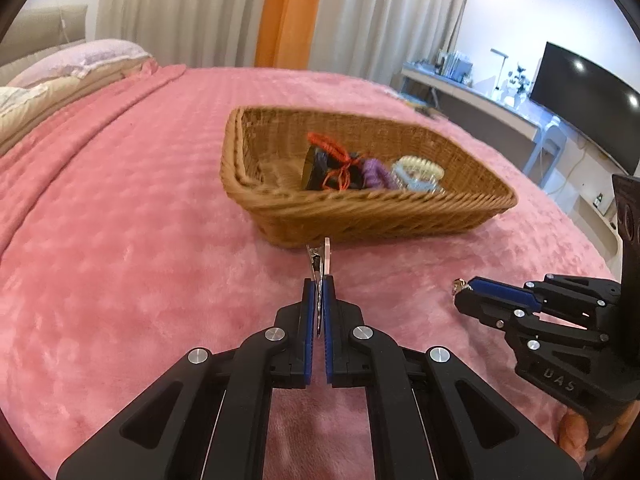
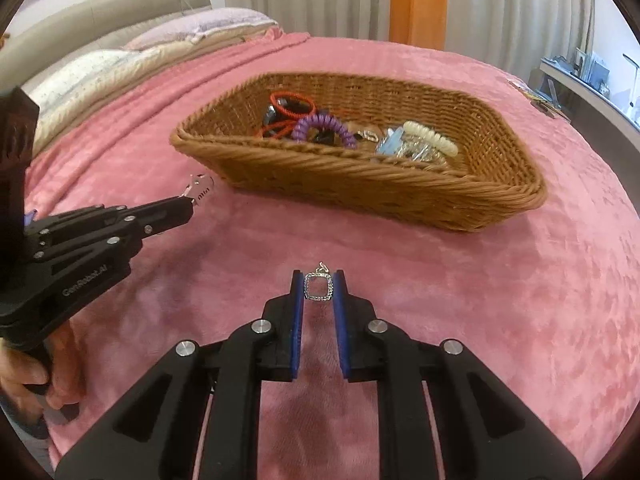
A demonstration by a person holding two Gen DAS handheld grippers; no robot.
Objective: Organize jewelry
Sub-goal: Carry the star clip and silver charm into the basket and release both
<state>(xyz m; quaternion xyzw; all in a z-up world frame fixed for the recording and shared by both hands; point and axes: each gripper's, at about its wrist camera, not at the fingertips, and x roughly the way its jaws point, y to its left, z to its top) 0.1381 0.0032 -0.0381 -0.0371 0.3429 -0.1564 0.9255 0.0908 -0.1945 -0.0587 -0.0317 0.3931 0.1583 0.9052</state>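
Wicker basket (image 2: 400,196) waits mid-frame while the left gripper (image 1: 319,292) pinches a metal hair clip (image 1: 320,264) and the right gripper (image 2: 319,286) barely nips a sparkly square pendant (image 2: 319,287) by its edges, so it could slip onto the pink blanket (image 2: 500,300).

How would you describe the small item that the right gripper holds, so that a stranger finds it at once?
Start at the wicker basket on the pink blanket, then come toward the camera to the right gripper. Between its blue pads sits a small square pendant, an open frame set with tiny clear stones. Unlike the hair clip in the left gripper, it is a sparkling hollow square.
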